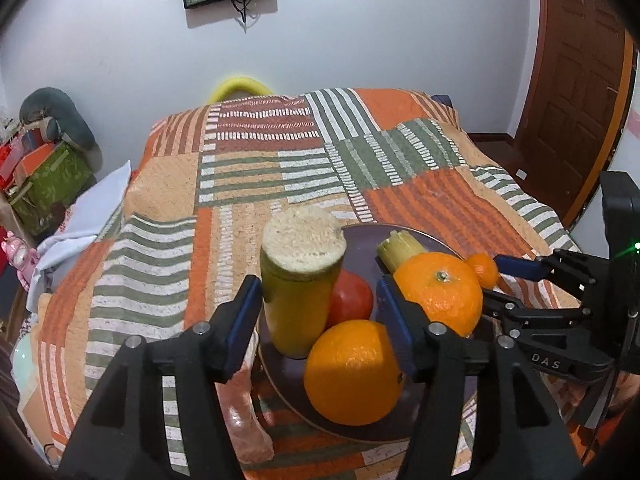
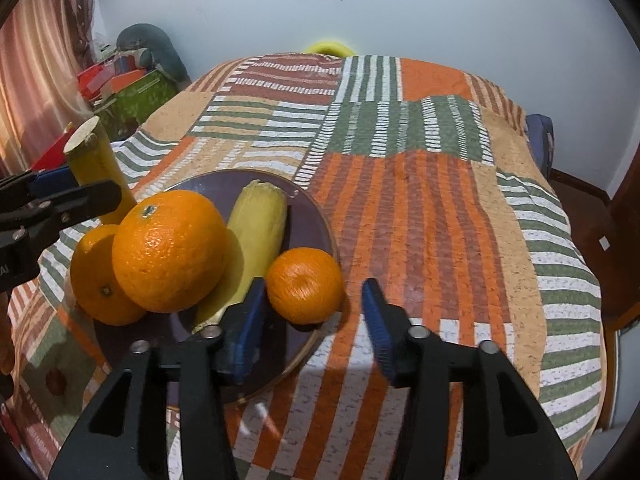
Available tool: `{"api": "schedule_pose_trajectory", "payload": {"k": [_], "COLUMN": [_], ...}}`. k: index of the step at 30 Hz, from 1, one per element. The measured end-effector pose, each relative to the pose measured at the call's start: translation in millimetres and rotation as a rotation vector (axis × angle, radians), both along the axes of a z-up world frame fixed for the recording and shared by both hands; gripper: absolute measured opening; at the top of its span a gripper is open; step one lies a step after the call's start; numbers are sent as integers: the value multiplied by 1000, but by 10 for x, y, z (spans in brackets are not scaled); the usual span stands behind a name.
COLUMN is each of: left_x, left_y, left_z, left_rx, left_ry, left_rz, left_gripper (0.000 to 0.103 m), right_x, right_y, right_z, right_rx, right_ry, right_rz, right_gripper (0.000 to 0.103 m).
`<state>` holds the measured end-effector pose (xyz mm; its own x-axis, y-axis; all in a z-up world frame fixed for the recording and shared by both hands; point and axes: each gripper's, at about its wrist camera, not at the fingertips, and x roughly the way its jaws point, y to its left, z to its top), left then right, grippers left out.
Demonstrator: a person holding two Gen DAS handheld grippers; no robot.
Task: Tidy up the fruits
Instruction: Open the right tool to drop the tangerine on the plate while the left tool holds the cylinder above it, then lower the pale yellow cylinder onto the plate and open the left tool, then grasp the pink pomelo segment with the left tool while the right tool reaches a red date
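Note:
A dark purple plate lies on a patchwork cloth. On it are two big oranges, a red tomato, a small mandarin, a lying yellow sugarcane piece and an upright sugarcane piece. My left gripper is open, jaws either side of the upright piece and tomato, not touching. My right gripper is open around the mandarin at the plate's right rim.
The patchwork cloth covers the whole raised surface. A pink object lies left of the plate. Boxes and clutter stand at the far left. A wooden door is at the right.

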<state>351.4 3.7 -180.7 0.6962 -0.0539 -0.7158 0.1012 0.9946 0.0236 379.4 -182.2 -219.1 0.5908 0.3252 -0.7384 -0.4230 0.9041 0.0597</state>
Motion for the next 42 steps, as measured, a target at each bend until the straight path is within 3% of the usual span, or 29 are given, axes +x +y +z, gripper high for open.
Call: {"api": "schedule_pose_trajectory", "payload": {"k": [2,7,23,34,42], "left_x": [-3,-44,-618,-889,-787], "left_y": [27,101,511,867,901], "left_z": [-5,12,305,79,-227], "left_rx": [-23,-83,-100,-103,-141], "left_ry": [13,37,13,66,136], "left_rz": [1,3,69,133,131], "left_gripper": [61,61,63,63,63], "right_x": [-6,-57,-532,-692,-725], "right_y": [-35,-63,-46,44,100], "right_z": [5,46,377,372,241], "right_rx": [11,18,22,20,32], "right_ry": [4,1,-57,-55,-21], "right_rz": [-3,1,26,44,56], "right_gripper": [56,57,57,59,59]}}
